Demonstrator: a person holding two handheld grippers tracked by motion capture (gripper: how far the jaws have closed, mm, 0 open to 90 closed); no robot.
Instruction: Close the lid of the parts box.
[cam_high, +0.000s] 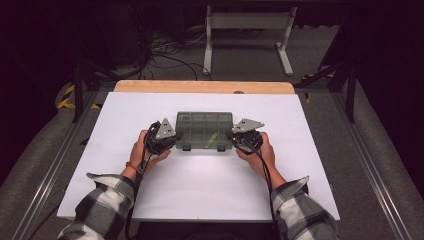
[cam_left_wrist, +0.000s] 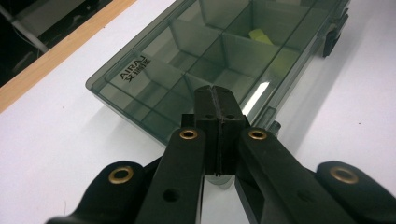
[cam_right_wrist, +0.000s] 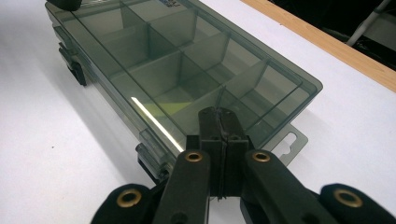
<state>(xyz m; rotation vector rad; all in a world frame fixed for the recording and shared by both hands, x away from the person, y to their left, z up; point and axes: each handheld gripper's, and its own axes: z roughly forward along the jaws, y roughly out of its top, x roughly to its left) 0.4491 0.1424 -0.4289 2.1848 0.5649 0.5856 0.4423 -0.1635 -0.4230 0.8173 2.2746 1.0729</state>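
A smoky see-through compartment box (cam_high: 205, 131) lies lid-closed in the middle of the white table (cam_high: 210, 190), with two black latches (cam_high: 186, 148) on its near side. Something small and yellow (cam_left_wrist: 260, 36) rests in one compartment. My left gripper (cam_high: 175, 136) is at the box's left end, jaws shut with nothing between them; in the left gripper view its tips (cam_left_wrist: 215, 93) hang over the box's (cam_left_wrist: 205, 51) near corner. My right gripper (cam_high: 231, 135) is at the right end, also shut and empty, its tips (cam_right_wrist: 218, 114) over the lid (cam_right_wrist: 187, 60) beside a hang tab (cam_right_wrist: 292, 142).
A wooden strip (cam_high: 200, 86) runs along the table's far edge. Beyond it stand a white frame (cam_high: 247, 30) and loose cables (cam_high: 165, 55) on the floor. Metal rails (cam_high: 47, 170) run along both sides of the table.
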